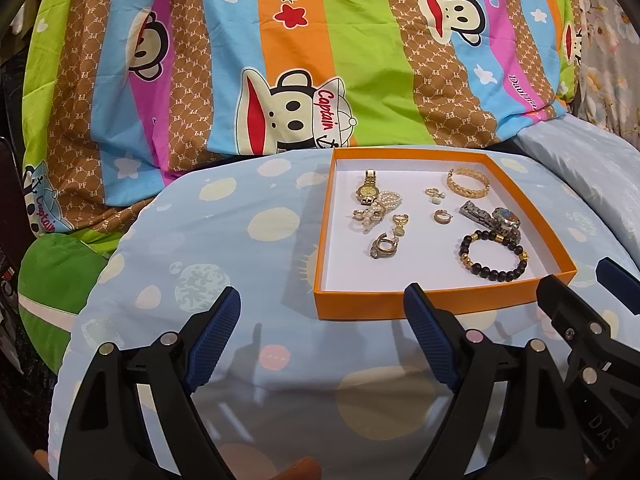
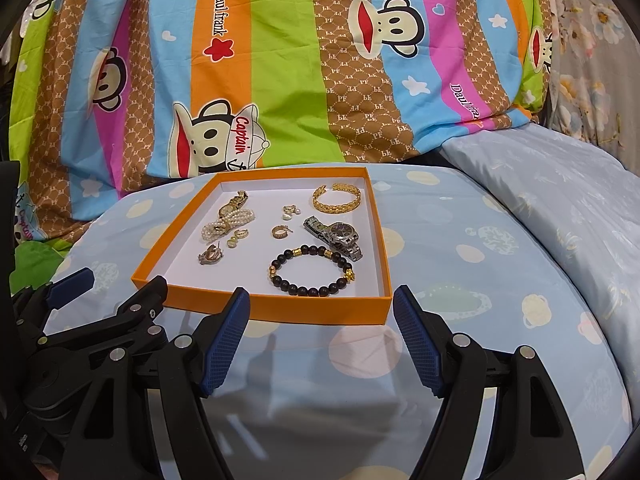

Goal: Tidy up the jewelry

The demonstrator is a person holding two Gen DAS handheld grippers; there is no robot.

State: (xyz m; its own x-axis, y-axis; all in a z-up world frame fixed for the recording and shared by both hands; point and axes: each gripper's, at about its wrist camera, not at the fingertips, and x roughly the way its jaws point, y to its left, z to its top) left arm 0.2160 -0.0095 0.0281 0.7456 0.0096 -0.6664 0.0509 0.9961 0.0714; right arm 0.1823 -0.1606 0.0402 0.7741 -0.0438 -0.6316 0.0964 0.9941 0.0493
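Observation:
An orange tray (image 1: 400, 305) (image 2: 280, 310) with a white floor holds the jewelry. Inside lie a dark bead bracelet (image 1: 493, 256) (image 2: 310, 270), a silver watch (image 1: 494, 220) (image 2: 336, 236), a gold bangle (image 1: 469, 183) (image 2: 338, 197), a gold watch (image 1: 367, 188) (image 2: 232, 205), a pearl bracelet (image 1: 378, 208) (image 2: 226, 224) and several small earrings (image 1: 440, 216) (image 2: 280, 231). My left gripper (image 1: 322, 312) is open and empty, just before the tray's near left edge. My right gripper (image 2: 321, 312) is open and empty, at the tray's near right corner. Each shows at the edge of the other's view.
The tray sits on a light blue cushion (image 1: 224, 240) (image 2: 480, 280) with pale dots. A striped cartoon-monkey blanket (image 1: 280, 60) (image 2: 280, 60) rises behind it. A pale blue pillow (image 2: 560, 184) lies to the right, a green cushion (image 1: 52, 280) to the left.

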